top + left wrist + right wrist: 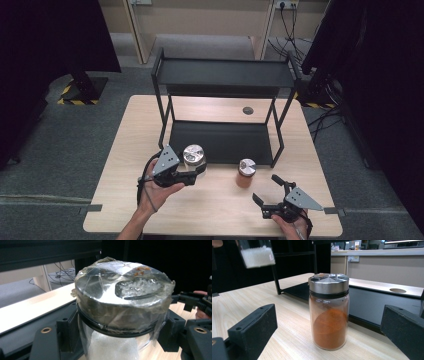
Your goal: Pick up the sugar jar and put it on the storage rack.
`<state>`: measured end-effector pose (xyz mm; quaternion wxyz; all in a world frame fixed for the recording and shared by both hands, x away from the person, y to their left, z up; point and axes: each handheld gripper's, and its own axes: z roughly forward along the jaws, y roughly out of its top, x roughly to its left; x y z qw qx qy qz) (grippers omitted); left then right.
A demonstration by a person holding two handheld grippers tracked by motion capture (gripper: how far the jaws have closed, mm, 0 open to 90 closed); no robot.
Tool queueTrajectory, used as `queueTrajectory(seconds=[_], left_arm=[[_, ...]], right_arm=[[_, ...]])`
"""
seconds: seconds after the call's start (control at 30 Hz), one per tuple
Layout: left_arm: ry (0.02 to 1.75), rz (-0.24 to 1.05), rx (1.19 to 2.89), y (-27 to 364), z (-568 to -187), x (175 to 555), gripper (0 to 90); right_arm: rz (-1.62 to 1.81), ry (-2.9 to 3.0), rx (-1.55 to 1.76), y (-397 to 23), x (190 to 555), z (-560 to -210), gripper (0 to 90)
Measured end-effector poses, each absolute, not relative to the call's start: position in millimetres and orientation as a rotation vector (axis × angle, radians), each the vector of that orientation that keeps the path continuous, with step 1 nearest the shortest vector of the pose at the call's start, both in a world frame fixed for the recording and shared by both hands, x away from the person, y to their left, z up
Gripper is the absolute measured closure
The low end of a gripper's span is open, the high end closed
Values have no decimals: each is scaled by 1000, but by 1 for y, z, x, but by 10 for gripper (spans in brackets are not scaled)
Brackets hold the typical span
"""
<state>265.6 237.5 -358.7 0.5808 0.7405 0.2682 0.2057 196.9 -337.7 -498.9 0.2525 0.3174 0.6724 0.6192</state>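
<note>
My left gripper (199, 170) is shut on a glass jar of white grains (194, 157) with a taped silver lid, holding it above the table. The same jar (120, 315) looms close between the jaws in the left gripper view, and its bottom (257, 255) hangs at the top left of the right gripper view. A second jar of orange-red powder (246, 172) with a silver lid stands upright on the table in front of the black shelf rack (222, 75). My right gripper (267, 191) stands open near the table's front right, aimed at the orange jar (329, 312), not touching it.
The two-tier black rack has a lower tray (220, 142) resting on the wooden table (130, 150) and a raised upper shelf. A round cable hole (248, 110) sits behind it. Dark curtains and cables ring the table.
</note>
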Motion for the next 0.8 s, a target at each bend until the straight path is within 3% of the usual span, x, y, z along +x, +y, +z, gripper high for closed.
queueTrajectory(seconds=[0.8], left_arm=[[612, 483, 1745, 244, -271, 305, 312]], right_arm=[[1687, 1828, 867, -338, 197, -499, 11]])
